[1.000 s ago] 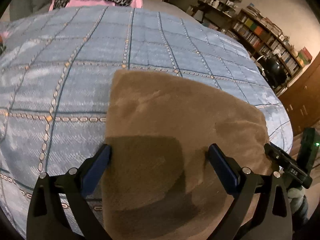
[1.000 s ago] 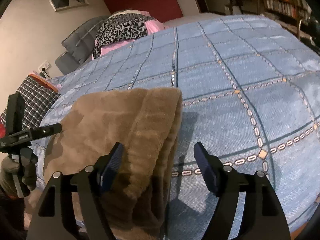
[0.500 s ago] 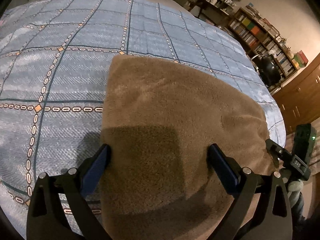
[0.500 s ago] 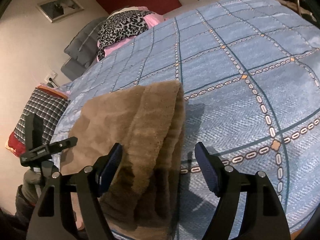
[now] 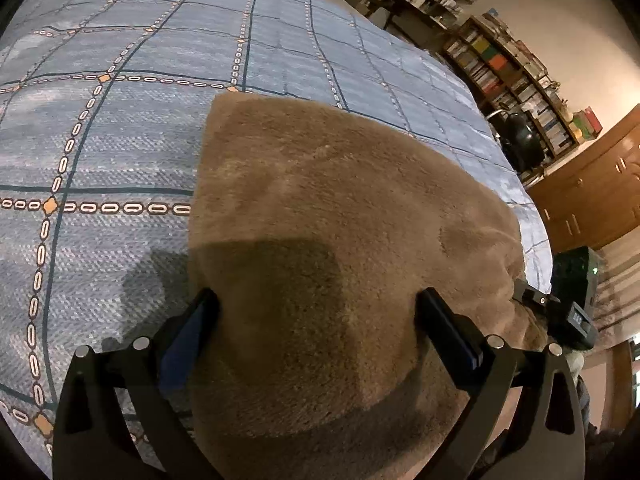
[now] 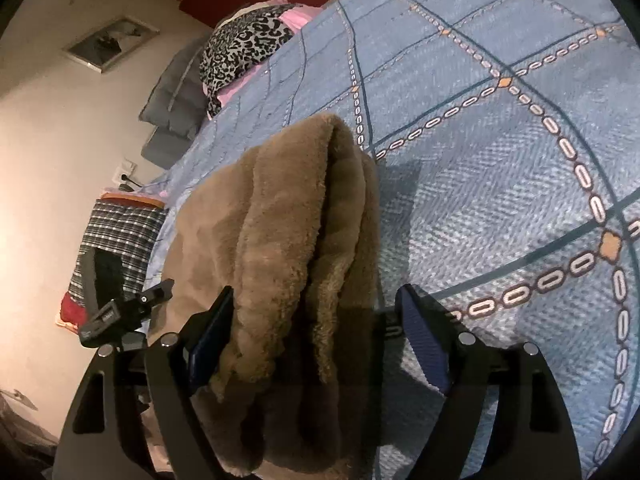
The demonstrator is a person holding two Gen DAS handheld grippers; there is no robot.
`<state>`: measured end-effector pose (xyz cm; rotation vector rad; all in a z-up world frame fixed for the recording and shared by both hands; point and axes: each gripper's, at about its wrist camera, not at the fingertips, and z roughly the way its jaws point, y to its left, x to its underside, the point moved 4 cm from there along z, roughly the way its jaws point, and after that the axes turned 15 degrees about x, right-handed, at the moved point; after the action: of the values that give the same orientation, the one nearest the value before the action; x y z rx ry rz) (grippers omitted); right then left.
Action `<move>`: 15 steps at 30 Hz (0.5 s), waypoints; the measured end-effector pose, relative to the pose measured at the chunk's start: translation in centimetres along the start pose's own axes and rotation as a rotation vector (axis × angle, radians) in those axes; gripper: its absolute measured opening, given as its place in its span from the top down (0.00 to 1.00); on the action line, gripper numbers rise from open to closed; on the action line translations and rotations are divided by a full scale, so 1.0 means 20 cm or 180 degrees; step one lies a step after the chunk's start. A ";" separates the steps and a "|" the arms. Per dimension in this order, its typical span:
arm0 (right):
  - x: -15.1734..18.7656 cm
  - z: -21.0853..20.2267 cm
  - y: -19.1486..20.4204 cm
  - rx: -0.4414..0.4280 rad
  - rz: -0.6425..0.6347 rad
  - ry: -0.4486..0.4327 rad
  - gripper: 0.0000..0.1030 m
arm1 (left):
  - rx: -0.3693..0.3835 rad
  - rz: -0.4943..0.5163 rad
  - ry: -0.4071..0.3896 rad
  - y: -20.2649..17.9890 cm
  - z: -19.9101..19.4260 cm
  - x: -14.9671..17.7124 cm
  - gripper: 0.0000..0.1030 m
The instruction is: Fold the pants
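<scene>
Brown pants [image 5: 320, 240] folded on blue bedspread [image 5: 120, 140], near edge. Left gripper [image 5: 316, 320] jaws apart, straddling pants at 6 o'clock. Right gripper [image 6: 316, 324] opening, pad off thick edge. Next: grab all layers evenly, fold toward 12 w/o bunching.

Fuzzy brown fleece pants [image 5: 328, 248], plush pile, folded into a thick multi-layer bundle. Lies flat on blue patterned bedspread [image 5: 100, 152] at its near edge, near end draping over that edge. Left wrist view: broad smooth top face, far edge straight, corner rounded. Right wrist view: stacked layers visible along the right side [image 6: 332, 240], top layer curling over the ones beneath.
</scene>
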<state>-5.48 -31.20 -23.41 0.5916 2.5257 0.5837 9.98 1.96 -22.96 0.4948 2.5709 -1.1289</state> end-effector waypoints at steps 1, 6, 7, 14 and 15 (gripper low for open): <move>0.00 0.01 0.01 -0.0029 -0.0007 0.0024 0.24 | 0.0013 0.0006 0.0000 0.00 0.00 0.00 0.03; 0.01 0.05 0.05 -0.0147 -0.0022 0.0125 0.35 | 0.0074 0.0022 -0.0002 -0.02 0.00 0.01 0.10; 0.01 0.05 0.06 -0.0140 -0.0040 0.0123 0.37 | 0.0074 0.0010 -0.0008 -0.02 -0.01 0.01 0.11; 0.01 0.05 0.06 -0.0062 -0.0062 0.0122 0.41 | -0.0163 -0.0105 -0.0131 0.03 -0.09 -0.03 0.05; 0.01 0.05 0.06 -0.0054 -0.0060 0.0121 0.41 | -0.0171 -0.0142 -0.0158 0.05 -0.10 -0.04 0.05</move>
<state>-4.76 -29.90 -23.61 0.5551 2.5563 0.6146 10.78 3.92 -22.04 0.3937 2.5737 -1.0698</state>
